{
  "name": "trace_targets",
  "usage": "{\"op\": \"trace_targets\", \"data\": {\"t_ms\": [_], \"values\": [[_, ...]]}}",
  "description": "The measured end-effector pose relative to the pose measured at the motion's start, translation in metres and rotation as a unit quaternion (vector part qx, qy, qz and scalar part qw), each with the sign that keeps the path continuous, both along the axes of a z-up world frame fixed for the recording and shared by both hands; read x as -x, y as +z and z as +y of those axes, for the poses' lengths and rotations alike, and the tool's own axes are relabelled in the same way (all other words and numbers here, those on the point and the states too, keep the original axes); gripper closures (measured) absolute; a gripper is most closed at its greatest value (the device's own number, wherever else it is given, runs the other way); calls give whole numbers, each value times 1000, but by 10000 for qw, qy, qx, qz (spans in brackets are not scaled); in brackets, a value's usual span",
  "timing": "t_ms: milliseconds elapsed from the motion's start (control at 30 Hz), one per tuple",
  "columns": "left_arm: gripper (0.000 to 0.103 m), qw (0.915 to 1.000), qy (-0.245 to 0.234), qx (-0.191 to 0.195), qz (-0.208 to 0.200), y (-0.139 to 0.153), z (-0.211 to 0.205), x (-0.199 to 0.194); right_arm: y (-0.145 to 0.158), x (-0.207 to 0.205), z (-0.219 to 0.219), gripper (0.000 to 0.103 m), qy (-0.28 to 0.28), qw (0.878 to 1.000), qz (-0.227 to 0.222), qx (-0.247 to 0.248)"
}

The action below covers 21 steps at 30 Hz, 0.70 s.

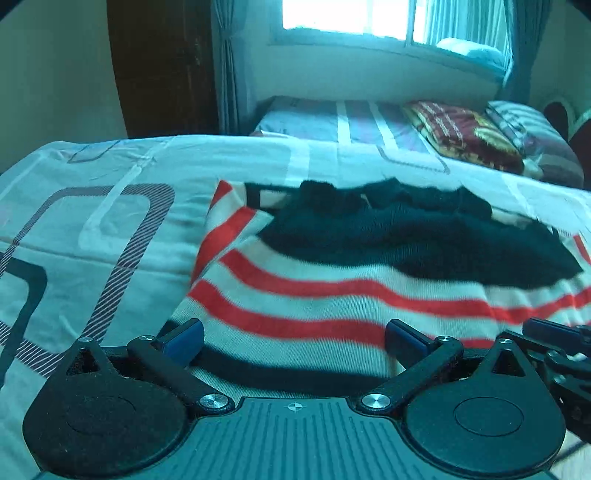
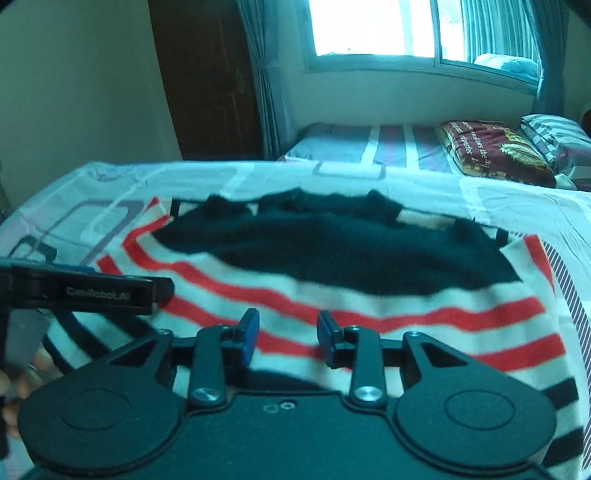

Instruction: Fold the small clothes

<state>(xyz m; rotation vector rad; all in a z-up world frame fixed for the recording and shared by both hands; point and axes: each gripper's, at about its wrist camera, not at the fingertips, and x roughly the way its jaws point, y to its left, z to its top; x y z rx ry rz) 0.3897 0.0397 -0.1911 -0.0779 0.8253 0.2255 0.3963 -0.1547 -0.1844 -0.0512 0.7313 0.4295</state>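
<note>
Meanwhile, both grippers' fingers (image 1: 184, 341) (image 2: 249, 334) parted, empty, above the striped garment (image 2: 369, 314) on the bed (image 1: 92, 221).

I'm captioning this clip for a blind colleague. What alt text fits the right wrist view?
The right gripper, jaws slightly apart with nothing between them, hovers over a striped cloth with a dark garment lying on it, spread on a bed. The left gripper enters from the left; a window glows behind.

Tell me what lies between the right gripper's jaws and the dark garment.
In the right wrist view, only the striped cloth with red and white bands lies between the right gripper and the dark garment; nothing else is there.
</note>
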Motion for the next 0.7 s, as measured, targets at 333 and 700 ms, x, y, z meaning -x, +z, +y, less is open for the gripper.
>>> {"op": "trace_targets", "data": {"t_ms": [333, 700], "values": [[0, 9945, 230, 1021, -37, 3, 24, 63, 12, 10, -4, 68, -424, 9991, -93, 6], [0, 9813, 774, 1748, 227, -25, 42, 86, 3, 14, 11, 65, -399, 9992, 18, -58]]}}
